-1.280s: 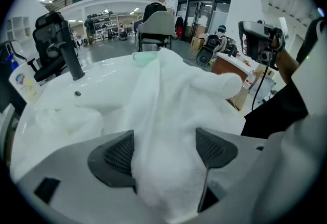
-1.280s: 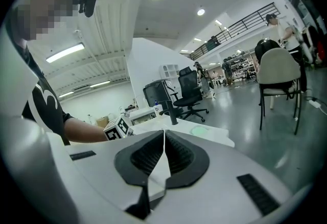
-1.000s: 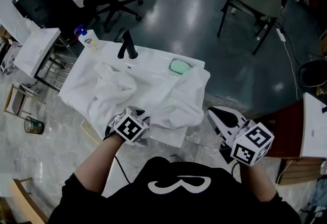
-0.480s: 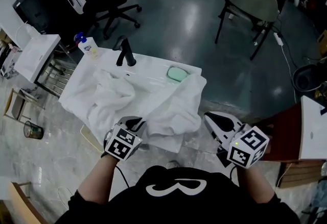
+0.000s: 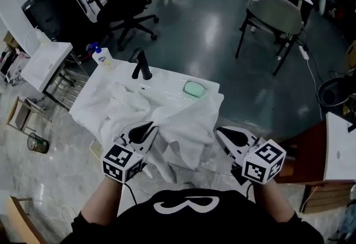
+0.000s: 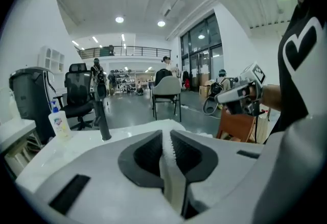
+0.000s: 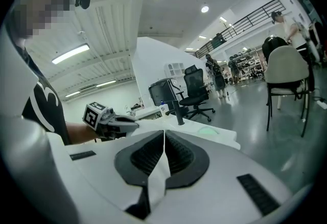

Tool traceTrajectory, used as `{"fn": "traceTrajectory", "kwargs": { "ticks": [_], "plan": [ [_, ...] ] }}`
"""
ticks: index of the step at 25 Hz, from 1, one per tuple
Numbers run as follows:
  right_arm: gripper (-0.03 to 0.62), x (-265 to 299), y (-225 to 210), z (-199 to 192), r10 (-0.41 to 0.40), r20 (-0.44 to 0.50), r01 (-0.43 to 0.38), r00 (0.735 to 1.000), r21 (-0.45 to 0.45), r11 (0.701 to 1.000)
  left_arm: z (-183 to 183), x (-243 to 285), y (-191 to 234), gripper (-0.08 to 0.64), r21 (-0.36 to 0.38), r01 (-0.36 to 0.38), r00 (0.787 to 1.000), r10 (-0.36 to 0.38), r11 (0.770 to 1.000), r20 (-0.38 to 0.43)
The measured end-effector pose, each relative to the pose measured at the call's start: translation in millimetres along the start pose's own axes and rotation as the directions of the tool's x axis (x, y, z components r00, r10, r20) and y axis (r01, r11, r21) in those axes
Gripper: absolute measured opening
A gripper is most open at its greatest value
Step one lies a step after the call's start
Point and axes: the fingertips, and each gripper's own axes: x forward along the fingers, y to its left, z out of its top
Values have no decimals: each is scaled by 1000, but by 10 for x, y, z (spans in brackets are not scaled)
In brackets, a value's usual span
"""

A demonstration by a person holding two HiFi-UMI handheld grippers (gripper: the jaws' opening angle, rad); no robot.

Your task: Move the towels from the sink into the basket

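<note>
Open-plan office, dark glossy floor point(image 5: 211, 31): at a white sink point(image 5: 167, 79), a white towel point(image 5: 186, 126) hangs over the rim at 5 o'clock. The left gripper point(image 5: 147, 129) has just been closing its fingers and pinches the cloth. The right gripper point(image 5: 222, 133) pinches the edge at 3 o'clock. A second towel point(image 5: 128, 106) lies bunched at 9 o'clock.

head view steeply down; both gripper views look across sink point(image 5: 167, 76)

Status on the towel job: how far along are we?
Done: nothing, and no basket is in view. In hand: the left gripper, its jaws just closed, and the right gripper are both shut on white cloth, seemingly the nearer towel. Left: that one and the second towel, both still at the sink.
</note>
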Motion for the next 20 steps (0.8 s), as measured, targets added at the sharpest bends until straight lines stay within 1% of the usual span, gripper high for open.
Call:
{"fn": "traceTrajectory", "kwargs": {
  "ticks": [3, 7, 9, 12, 15, 16, 18, 20],
  "plan": [
    [12, 40, 47, 86, 22, 8, -22, 1000, -11, 1000, 341, -168, -113, 48, 29, 17, 995, -20, 999, 96],
    [12, 160, 122, 170, 60, 19, -59, 998, -16, 998, 666, -428, -158, 48, -39, 46, 975, -36, 998, 217],
    [12, 234, 190, 205, 87, 24, -86, 996, -22, 996, 761, -587, -113, 48, -69, 45, 966, -26, 997, 257],
    [12, 357, 291, 272, 130, 31, -129, 991, -36, 991, 884, -832, 11, 48, -108, 14, 955, 18, 994, 296],
    [12, 482, 408, 311, 175, 28, -174, 984, -46, 984, 1031, -1103, 99, 48, -146, -5, 931, 58, 989, 361],
    [12, 529, 456, 311, 189, 24, -187, 982, -48, 981, 1011, -1196, 148, 48, -148, -23, 928, 76, 989, 365],
    [12, 637, 572, 318, 219, 10, -218, 976, -57, 974, 914, -1383, 264, 48, -159, -76, 929, 128, 984, 346],
    [12, 757, 724, 326, 256, -11, -256, 967, -70, 964, 860, -1583, 343, 48, -176, -116, 922, 172, 977, 346]
  ]
}}
